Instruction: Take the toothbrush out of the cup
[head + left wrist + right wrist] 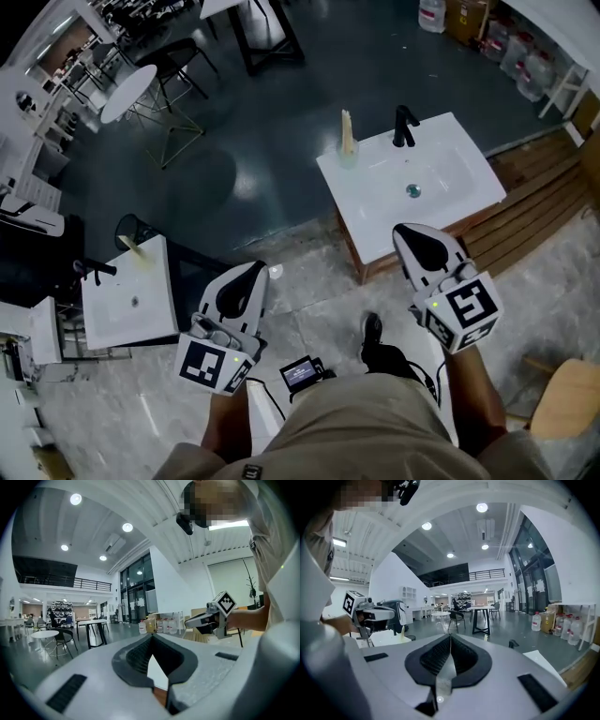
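- Step in hand, as we judge it: the approach. Nothing is gripped and the toothbrush (346, 127) is not yet out.
- The toothbrush stands upright in the cup (348, 155), at the back left corner of the white bench (375, 199), left of the black tap (403, 127).
- Left tool (151, 639): jaws closed together, nothing between them.
- Right tool (450, 637): jaws closed too, empty.
- Pose: we hold both tools out in front of the body, side by side and apart, pointing forward and only a little below level.
- In the head view the right tool's tip shows over the bench's near edge, well apart from the cup. The left tool sits further left, over the floor.
- A second bench (127, 305) on the left carries a pale stick-like thing; we can't tell what it is.
- Next move, our guess: bring one tool to the cup, open its jaws, pinch the brush above the rim and lift straight up.
- The cup looks light and may tip or ride up, so the other tool could steady it.
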